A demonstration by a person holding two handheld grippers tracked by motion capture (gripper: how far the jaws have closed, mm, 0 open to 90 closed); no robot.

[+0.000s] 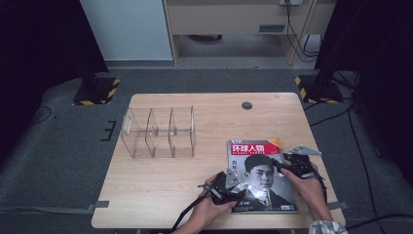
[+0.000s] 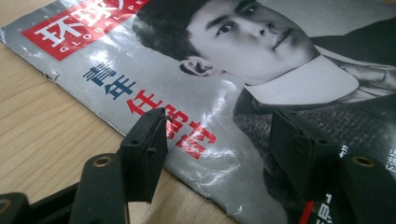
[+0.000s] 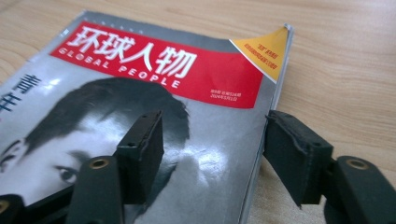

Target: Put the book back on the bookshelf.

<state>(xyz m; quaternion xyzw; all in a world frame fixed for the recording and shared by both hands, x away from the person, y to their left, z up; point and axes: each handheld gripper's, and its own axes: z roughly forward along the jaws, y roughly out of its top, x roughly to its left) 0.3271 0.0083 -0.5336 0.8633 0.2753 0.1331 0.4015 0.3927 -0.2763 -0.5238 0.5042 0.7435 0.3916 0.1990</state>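
Note:
A magazine (image 1: 263, 170) with a red title band and a grey portrait cover lies flat on the wooden table (image 1: 160, 190), near its front right. My left gripper (image 1: 237, 187) is at the magazine's near left edge. In the left gripper view its jaws (image 2: 217, 121) stand apart just above the cover (image 2: 196, 65), one over the left edge and one over the dark jacket. My right gripper (image 1: 285, 163) is at the right edge. In the right gripper view it (image 3: 212, 123) is open, straddling that edge of the magazine (image 3: 187, 70), with one jaw over the cover and one over bare wood.
A clear acrylic organizer (image 1: 158, 132) with three compartments stands left of the magazine, towards the table's middle. A round cable hole (image 1: 247, 105) sits near the far edge. Two stand bases with yellow-black stripes (image 1: 95, 90) (image 1: 316, 87) rest on the floor beyond the table.

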